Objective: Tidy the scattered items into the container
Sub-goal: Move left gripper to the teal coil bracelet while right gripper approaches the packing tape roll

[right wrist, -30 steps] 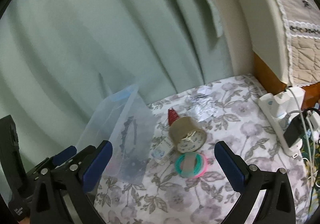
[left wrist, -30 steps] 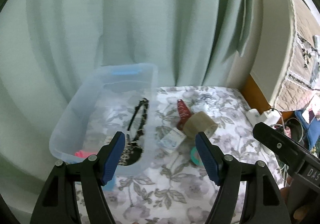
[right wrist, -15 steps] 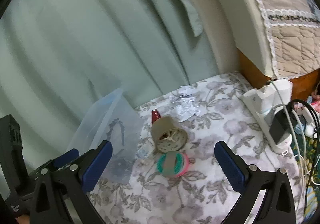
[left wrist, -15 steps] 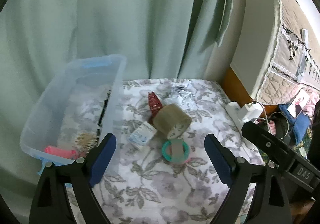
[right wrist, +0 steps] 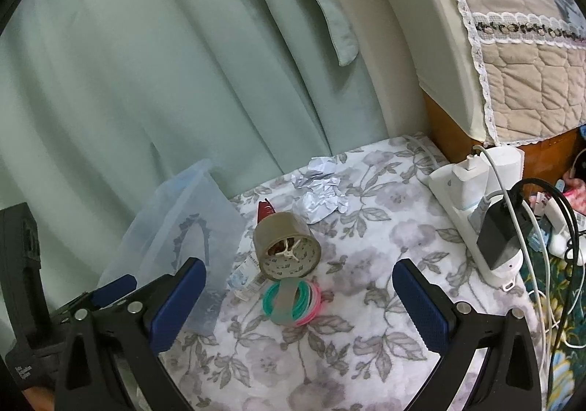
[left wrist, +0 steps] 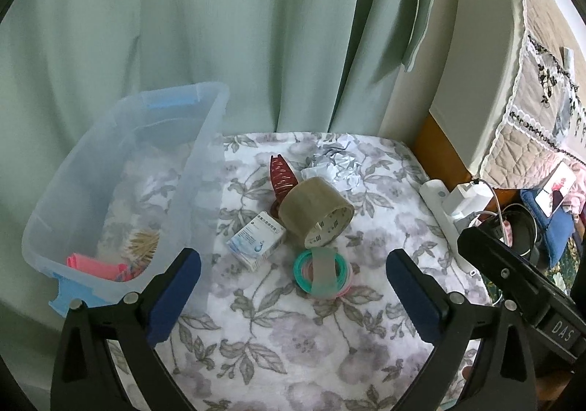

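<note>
- Container (left wrist: 205,140), a clear plastic bin with blue latches, sits at the left of the floral-covered surface (left wrist: 293,348); inside its near end lie a pink item (left wrist: 96,264) and a bundle of wooden picks (left wrist: 143,241).
- Left gripper (left wrist: 292,295) hovers nearest, fingers spread wide and empty; right gripper (right wrist: 298,301) likewise released, holding nothing.
- Bundle of pastel hair ties (left wrist: 323,273) lies just beyond the fingers.
- Small white-and-blue box (left wrist: 256,240) rests to its left, near the bin wall.
- Brown tape roll (left wrist: 315,211) lies on its side, touching the box.
- Red patterned item (left wrist: 280,174) sits behind the roll.
- Crumpled paper (left wrist: 338,163) lies farthest, near the green curtain (left wrist: 219,26).
- White power strip (right wrist: 472,213) lines the right edge.
</note>
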The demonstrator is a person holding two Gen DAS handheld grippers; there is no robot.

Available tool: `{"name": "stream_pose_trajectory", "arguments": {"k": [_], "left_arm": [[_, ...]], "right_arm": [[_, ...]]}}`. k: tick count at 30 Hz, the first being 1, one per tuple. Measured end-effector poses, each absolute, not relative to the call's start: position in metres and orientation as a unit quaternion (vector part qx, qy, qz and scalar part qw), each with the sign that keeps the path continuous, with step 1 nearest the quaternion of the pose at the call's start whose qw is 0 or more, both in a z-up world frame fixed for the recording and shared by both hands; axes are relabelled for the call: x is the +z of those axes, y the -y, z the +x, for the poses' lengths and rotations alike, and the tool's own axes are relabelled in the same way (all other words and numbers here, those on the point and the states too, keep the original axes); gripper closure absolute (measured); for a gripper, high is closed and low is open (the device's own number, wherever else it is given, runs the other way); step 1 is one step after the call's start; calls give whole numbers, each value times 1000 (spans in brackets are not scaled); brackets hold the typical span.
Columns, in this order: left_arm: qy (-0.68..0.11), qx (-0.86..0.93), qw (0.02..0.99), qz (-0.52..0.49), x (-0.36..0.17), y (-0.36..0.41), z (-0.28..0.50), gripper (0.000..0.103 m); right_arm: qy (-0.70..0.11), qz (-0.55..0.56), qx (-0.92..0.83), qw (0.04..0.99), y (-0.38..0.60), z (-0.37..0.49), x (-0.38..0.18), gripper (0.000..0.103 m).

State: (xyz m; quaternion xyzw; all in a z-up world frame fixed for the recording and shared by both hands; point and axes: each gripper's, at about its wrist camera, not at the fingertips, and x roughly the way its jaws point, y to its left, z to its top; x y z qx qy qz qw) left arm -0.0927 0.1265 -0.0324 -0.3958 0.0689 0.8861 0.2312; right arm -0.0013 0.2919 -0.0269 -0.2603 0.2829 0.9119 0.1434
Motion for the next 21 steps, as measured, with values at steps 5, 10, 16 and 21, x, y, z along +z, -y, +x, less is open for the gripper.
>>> {"name": "stream_pose_trajectory", "arguments": {"k": [5,10,16,21], "left_arm": [[-64,881,235,-405,-42,-129,-94,2],[-43,875,242,-417,-53,-132,-96,2],[-44,867,251,-429,-67,-136,-101,2],[-44,854,261,-449,-79,-138,-107,2]], "right_arm": [[-287,-267,909,139,-295,-2,-35,0],[-291,-277,906,133,-298,-3,-44,0],[-304,-295,898,118,-302,-7,-58,0],[-313,-304,893,113,-304,-11,-67,0]]}}
